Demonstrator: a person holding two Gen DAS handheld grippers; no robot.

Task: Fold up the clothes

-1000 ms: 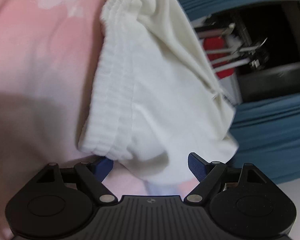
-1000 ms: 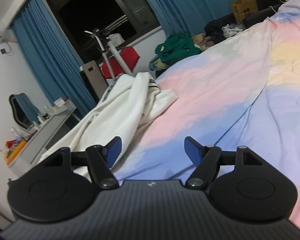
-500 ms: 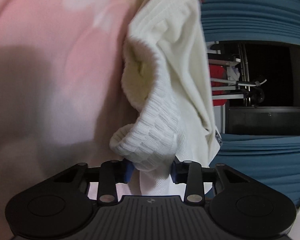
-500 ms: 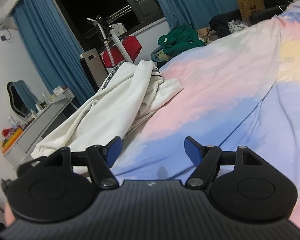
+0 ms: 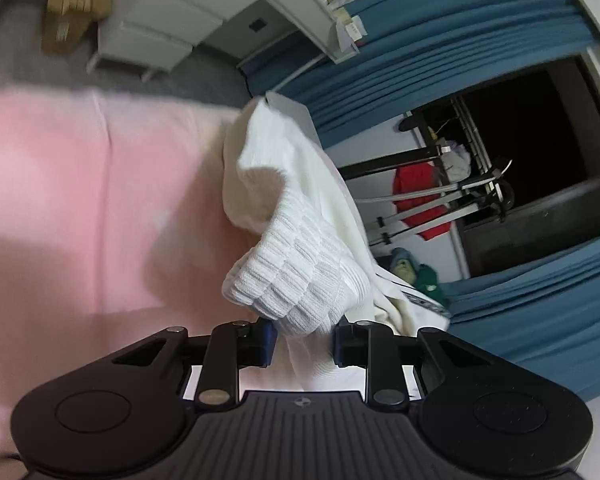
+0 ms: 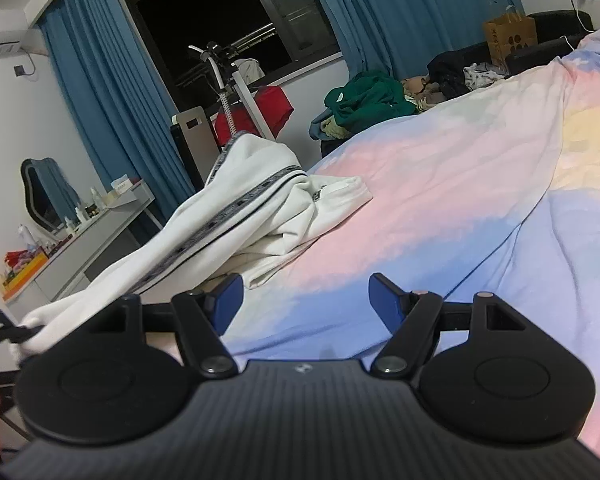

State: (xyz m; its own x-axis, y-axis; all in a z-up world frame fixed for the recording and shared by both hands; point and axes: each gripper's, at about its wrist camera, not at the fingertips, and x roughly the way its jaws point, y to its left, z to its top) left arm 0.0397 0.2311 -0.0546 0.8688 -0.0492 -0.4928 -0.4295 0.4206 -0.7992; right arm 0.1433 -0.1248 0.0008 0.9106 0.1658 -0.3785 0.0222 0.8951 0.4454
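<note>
Bed (image 6: 440, 184) under a pastel pink, blue and yellow cover; white garment (image 6: 256, 216) with a dark patterned stripe lies bunched at the bed's window-side edge, one end trailing off it.

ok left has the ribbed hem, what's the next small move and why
Probably bring the right gripper over to the white garment and take a second hold. The left gripper has just been closing and its fingers now pinch the ribbed hem, lifting it off the pink bedspread. The right one is open and empty, with the rest of the garment bunched in a heap.
</note>
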